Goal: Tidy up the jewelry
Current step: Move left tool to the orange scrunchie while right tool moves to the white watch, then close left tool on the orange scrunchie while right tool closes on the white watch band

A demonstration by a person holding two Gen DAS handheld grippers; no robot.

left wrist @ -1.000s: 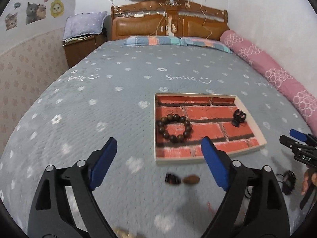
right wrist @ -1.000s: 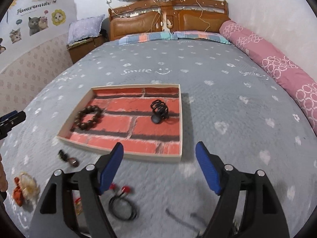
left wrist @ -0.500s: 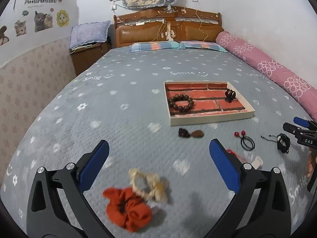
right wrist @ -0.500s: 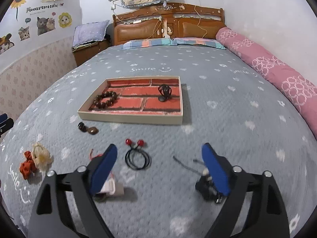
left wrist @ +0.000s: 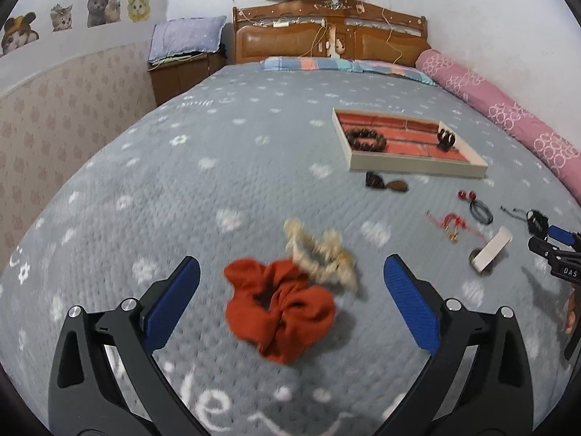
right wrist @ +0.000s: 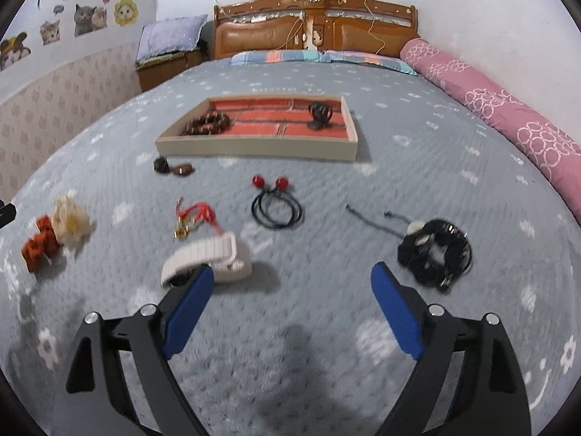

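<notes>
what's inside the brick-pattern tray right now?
Shallow brick-print tray holds a dark wooden bead bracelet and a black claw hair clip. Near wall hides a thin strip of its floor.

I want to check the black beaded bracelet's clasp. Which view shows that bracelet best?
The right wrist view: the black beaded bracelet lies large and whole, though blurred. The left wrist view shows it small at the frame's right edge.

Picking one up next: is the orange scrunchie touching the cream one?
Touching: the left wrist view shows the cream scrunchie overlapping the orange scrunchie's far edge, no bedspread between.
</notes>
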